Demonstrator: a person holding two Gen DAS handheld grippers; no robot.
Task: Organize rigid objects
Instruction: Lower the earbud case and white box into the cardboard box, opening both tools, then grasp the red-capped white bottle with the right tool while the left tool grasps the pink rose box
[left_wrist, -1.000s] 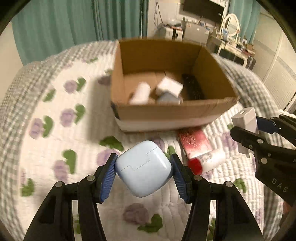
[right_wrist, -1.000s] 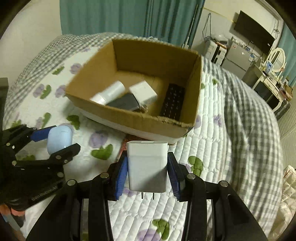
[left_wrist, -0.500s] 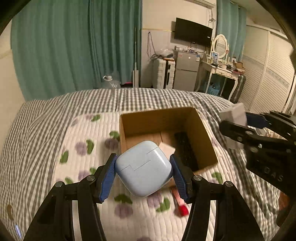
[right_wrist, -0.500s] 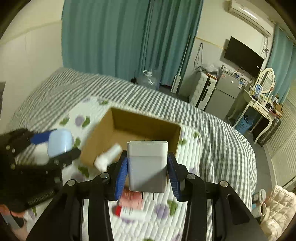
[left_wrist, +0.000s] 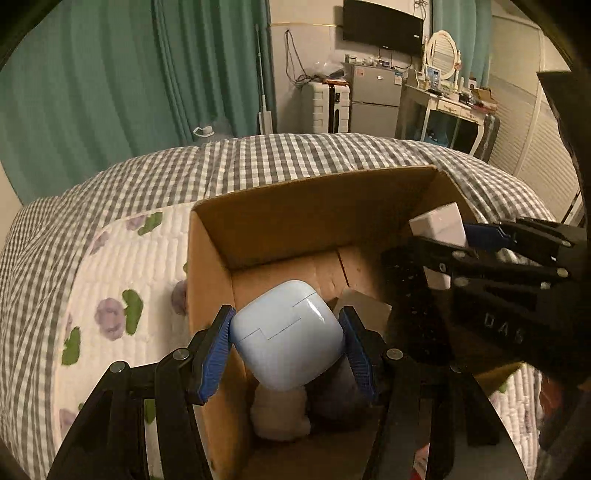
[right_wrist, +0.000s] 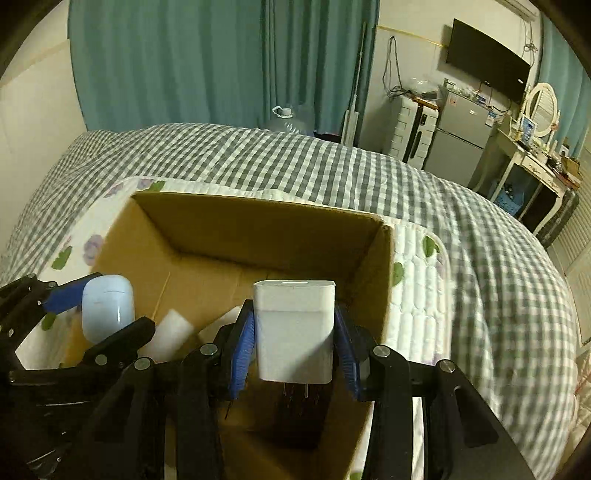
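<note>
My left gripper (left_wrist: 288, 339) is shut on a pale blue earbud case (left_wrist: 286, 338) and holds it over the left part of the open cardboard box (left_wrist: 295, 218). My right gripper (right_wrist: 295, 332) is shut on a white plug charger (right_wrist: 294, 328), prongs down, over the box's right part (right_wrist: 258, 225). Each gripper shows in the other's view: the right one with the charger (left_wrist: 439, 230), the left one with the case (right_wrist: 107, 308). Inside the box lie a white cylinder (left_wrist: 280, 413), white blocks (right_wrist: 168, 334) and a dark remote (right_wrist: 299, 417), partly hidden.
The box stands on a quilted flowered pad (left_wrist: 122, 280) on a grey checked bedspread (right_wrist: 480, 258). Teal curtains (left_wrist: 110, 92), a small fridge (right_wrist: 458, 136) and a dressing table (left_wrist: 450, 110) stand beyond the bed. A red item (left_wrist: 421, 461) peeks out below the box.
Both grippers have moved forward and down from above the bed to over the box opening, still holding the earbud case and the charger.
</note>
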